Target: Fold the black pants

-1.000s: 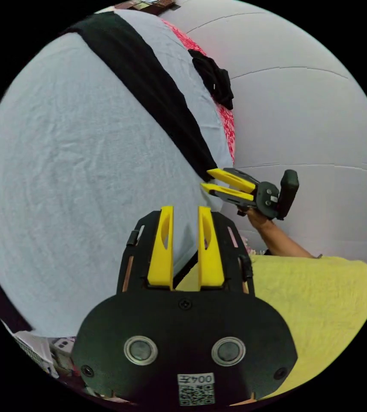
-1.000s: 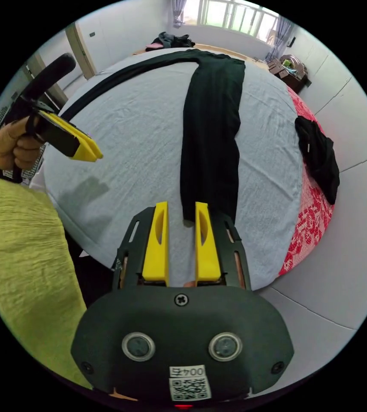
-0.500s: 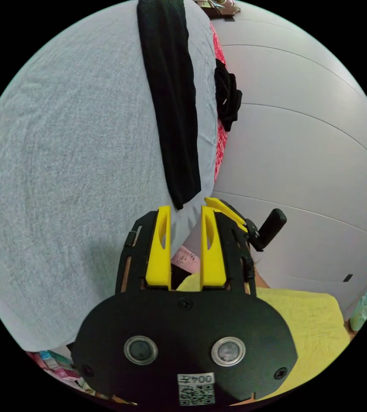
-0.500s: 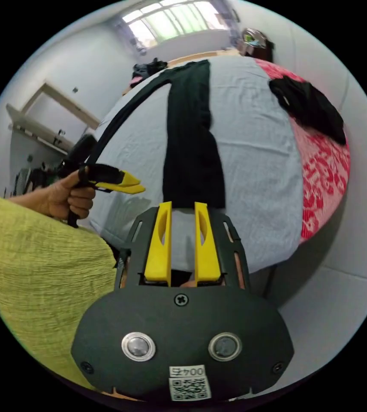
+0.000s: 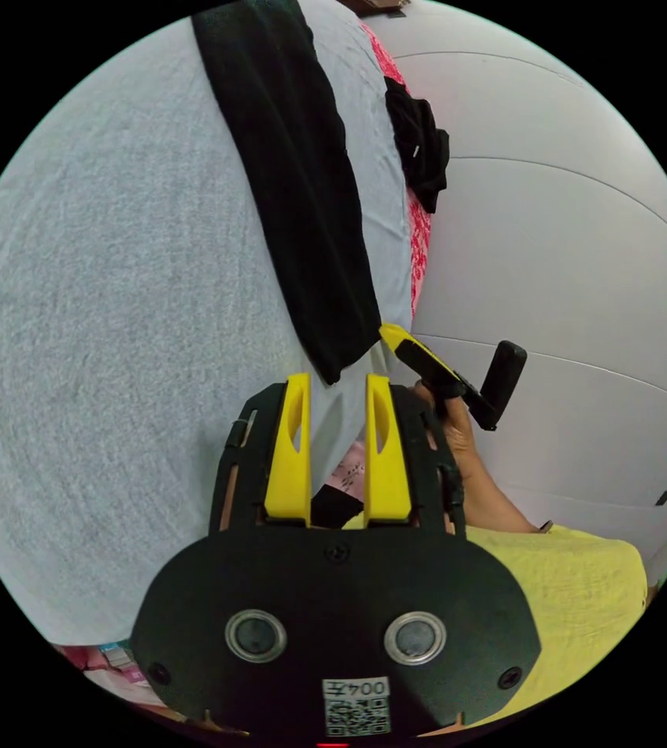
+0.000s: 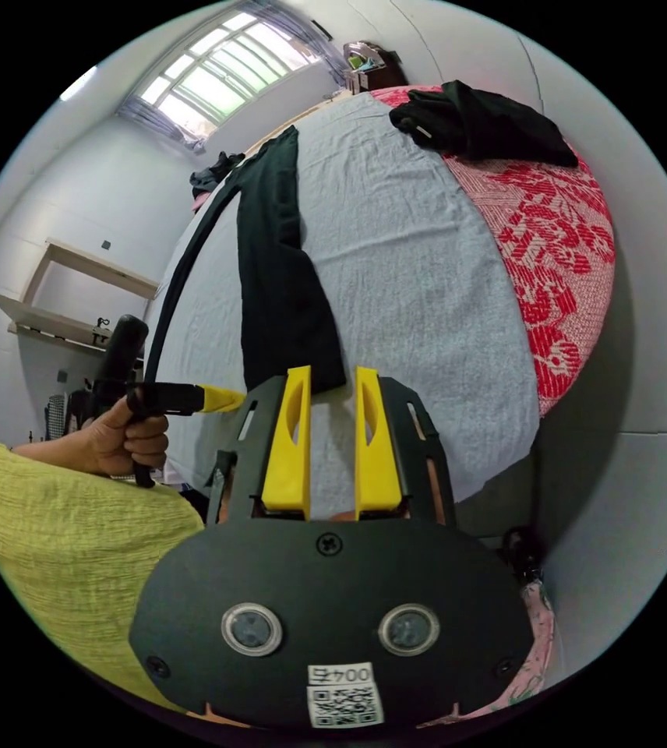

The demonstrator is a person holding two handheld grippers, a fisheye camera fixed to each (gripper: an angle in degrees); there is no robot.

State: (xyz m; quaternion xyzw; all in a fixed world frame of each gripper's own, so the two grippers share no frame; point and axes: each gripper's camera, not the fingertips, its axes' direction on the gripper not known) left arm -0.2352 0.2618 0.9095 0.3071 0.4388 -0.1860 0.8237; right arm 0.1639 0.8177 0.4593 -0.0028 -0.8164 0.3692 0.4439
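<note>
Both hand-held grippers (image 5: 337,383) (image 6: 330,376), seemingly nearer the pants' (image 5: 294,187) hem.

The only print I can find sits on my own tools. On the black body of my left gripper (image 5: 335,382), low in the left gripper view, there is a white sticker (image 5: 357,705) with a square code and a short row of characters above it. They seem to stand upside down, and I leave them unread. My right gripper (image 6: 332,374) bears a matching sticker (image 6: 339,693) in the right gripper view. A white tag (image 6: 425,132) on the bunched black garment (image 6: 478,125) is too small to read. Printed boxes (image 5: 107,658) at the view's edge are blurred.
</note>
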